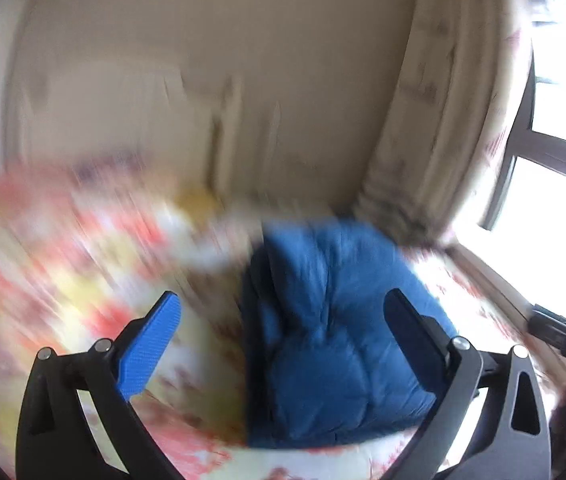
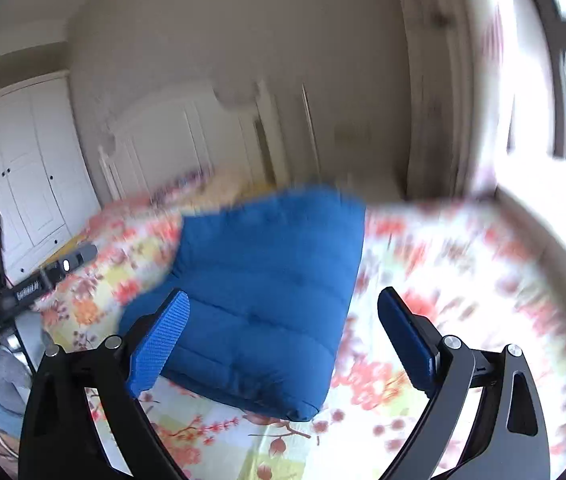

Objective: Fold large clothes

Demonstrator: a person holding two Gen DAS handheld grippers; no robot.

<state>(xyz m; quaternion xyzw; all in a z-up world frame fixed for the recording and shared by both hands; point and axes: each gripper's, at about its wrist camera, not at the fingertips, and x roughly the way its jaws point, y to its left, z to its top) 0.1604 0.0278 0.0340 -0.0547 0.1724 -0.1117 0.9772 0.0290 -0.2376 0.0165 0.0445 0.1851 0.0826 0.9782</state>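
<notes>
A blue quilted puffer jacket [image 1: 335,332] lies folded into a thick bundle on a bed with a floral sheet [image 1: 63,264]. In the left wrist view it sits between the fingers, nearer the right one. My left gripper [image 1: 283,312] is open and empty above it. In the right wrist view the jacket [image 2: 267,296] lies ahead, between the fingers and nearer the left one. My right gripper [image 2: 283,312] is open and empty above the jacket's near edge. Both views are blurred by motion.
The floral sheet [image 2: 463,280] spreads around the jacket. A curtain [image 1: 443,120] and a bright window [image 1: 555,200] are on the right. White wardrobe doors [image 2: 23,184] and a dark stand [image 2: 35,284] are at the left. A beige wall [image 2: 243,60] is behind the bed.
</notes>
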